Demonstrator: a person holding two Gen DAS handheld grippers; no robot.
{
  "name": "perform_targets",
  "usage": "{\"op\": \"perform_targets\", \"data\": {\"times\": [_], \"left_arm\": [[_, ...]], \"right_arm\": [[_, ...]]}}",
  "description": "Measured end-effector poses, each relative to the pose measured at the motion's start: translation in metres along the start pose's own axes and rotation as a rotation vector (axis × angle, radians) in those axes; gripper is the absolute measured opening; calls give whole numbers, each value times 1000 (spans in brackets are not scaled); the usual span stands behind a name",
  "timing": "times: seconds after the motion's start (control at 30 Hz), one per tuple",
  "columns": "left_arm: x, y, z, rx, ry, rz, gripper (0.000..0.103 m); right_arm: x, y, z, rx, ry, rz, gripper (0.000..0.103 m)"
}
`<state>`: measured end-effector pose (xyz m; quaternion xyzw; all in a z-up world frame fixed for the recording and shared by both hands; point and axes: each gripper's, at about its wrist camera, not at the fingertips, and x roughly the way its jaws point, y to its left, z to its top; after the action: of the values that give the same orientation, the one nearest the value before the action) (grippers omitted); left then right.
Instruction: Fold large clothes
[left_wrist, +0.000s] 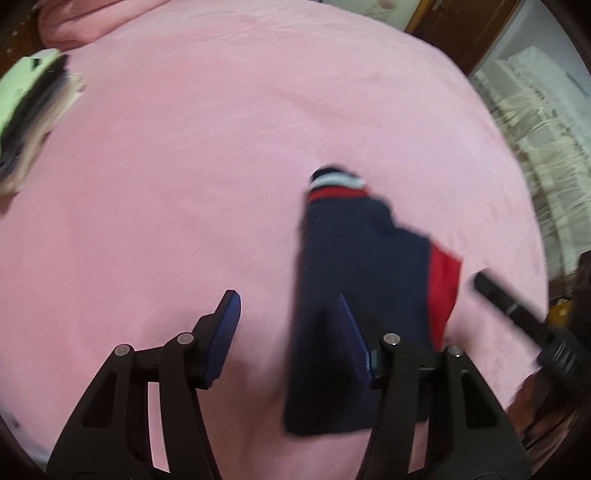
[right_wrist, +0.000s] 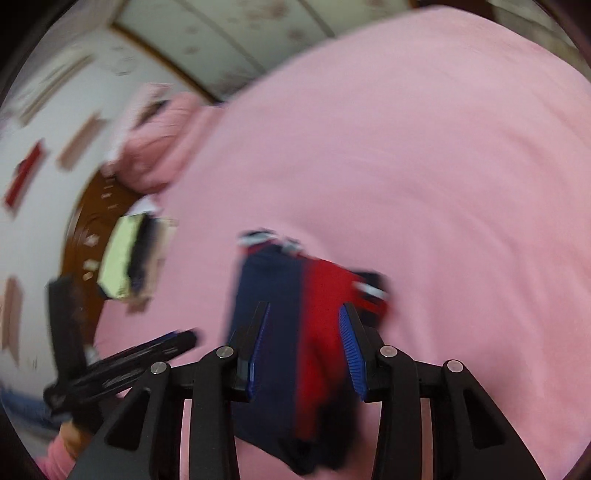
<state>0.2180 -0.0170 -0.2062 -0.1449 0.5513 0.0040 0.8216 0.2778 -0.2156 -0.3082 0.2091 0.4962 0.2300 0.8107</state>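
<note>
Left wrist view: left gripper (left_wrist: 290, 325) is pointing down at the pink bedspread (left_wrist: 221, 166), jaws standing apart, nothing between the pads. The folded navy-and-red garment (left_wrist: 351, 295) is lying at 5 o'clock of centre, its near part passing behind the right-hand finger; blur is hiding whether they touch. A striped cuff is showing at the garment's 12 o'clock end. Stack of folded clothes (left_wrist: 29, 122) is sitting at 9 o'clock on the bed edge. The right gripper (left_wrist: 517, 310) is poking in at 4 o'clock, blurred. Lace-covered furniture (left_wrist: 535, 103) is showing at 2 o'clock.

Right wrist view: right gripper (right_wrist: 304, 354) is hanging over the same garment (right_wrist: 295, 332), jaws parted; cloth is filling the gap behind them, contact unclear through blur. Bedspread (right_wrist: 406, 147) is filling 12 to 4 o'clock. Clothes stack (right_wrist: 133, 258) is at 9 o'clock, left gripper (right_wrist: 122, 365) at 8 o'clock, a bunched pink blanket (right_wrist: 159, 147) at 10 o'clock.
</note>
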Motion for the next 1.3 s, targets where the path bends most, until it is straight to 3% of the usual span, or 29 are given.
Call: {"op": "perform_targets", "data": {"times": [0.07, 0.13, 0.2, 0.33, 0.4, 0.5, 0.53, 0.63, 0.7, 0.77, 0.83, 0.9, 0.97, 1.0, 1.17, 1.3], "left_arm": [[13, -6, 14, -9, 7, -48, 39], [27, -12, 25, -10, 14, -76, 34], [43, -19, 32, 18, 14, -79, 24], [54, -29, 36, 66, -1, -25, 23], [44, -34, 34, 103, 4, -3, 23], [19, -36, 22, 135, -2, -46, 23], [12, -36, 16, 138, -3, -61, 23], [7, -38, 0, 146, 19, -86, 23], [15, -39, -12, 156, 46, -72, 23], [24, -36, -21, 155, 57, 6, 23], [25, -29, -27, 151, 38, 37, 23], [20, -28, -26, 151, 11, 57, 23], [12, -30, -27, 156, 0, 120, 23], [7, -28, -28, 148, 10, 121, 23], [-14, -25, -49, 72, 60, 18, 23], [-11, -30, -77, 87, 130, -7, 23]], "right_arm": [[25, 10, 1, -9, 35, 19, 34], [50, 7, 2, 21, 62, -18, 12], [66, -7, 2, 68, 61, -85, 1], [58, -38, -6, 155, -1, -260, 0], [46, -43, -6, 209, 2, -216, 0], [22, -25, -9, 130, -43, -188, 0], [11, -14, -12, 98, -64, -119, 0], [7, 4, -26, 83, 25, 23, 0], [18, 15, -41, 54, 103, 28, 0], [29, 21, -61, -21, 156, -90, 0], [27, 14, -70, 0, 120, -228, 0], [19, 4, -73, 86, 80, -290, 0], [7, 6, -76, 102, 43, -464, 0], [3, 8, -78, 102, 27, -496, 0], [-30, 1, -93, 258, -59, -301, 0], [-24, 12, -110, 277, 10, -204, 0]]}}
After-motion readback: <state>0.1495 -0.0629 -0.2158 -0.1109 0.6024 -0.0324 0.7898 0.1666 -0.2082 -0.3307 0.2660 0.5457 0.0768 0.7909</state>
